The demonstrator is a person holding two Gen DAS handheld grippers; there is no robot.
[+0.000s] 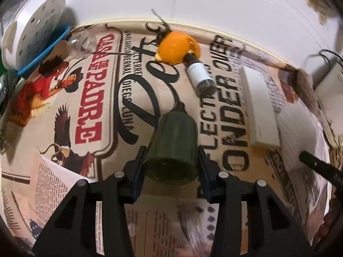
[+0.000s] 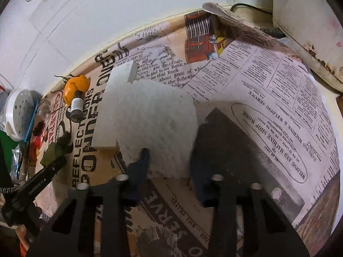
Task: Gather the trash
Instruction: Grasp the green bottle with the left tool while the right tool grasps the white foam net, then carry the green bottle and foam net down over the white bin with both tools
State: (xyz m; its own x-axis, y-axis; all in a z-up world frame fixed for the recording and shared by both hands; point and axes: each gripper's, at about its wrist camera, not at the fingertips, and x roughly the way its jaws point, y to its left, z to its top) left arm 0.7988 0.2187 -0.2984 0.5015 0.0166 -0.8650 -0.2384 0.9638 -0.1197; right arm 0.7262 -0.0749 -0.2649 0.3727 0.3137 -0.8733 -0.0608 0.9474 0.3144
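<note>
My left gripper (image 1: 171,162) is shut on a dark green bottle (image 1: 172,145), held base toward the camera above the newspaper-covered table (image 1: 150,220). Beyond it lie an orange peel (image 1: 176,48) and a small dark labelled bottle (image 1: 200,75). My right gripper (image 2: 169,167) is shut on a white foam piece (image 2: 158,126), held above the table. Behind it lies a white foam block (image 2: 113,107). In the right wrist view the peel (image 2: 76,86), the small bottle (image 2: 76,106) and the left gripper's green bottle (image 2: 53,152) show at the left.
A white perforated lid (image 1: 32,34) on a blue-rimmed thing sits at the far left, a clear glass (image 1: 82,42) on its side beside it. A white foam block (image 1: 257,107) lies right. A rusted white appliance (image 2: 310,32) stands at the right. A white tiled wall (image 1: 214,0) backs the table.
</note>
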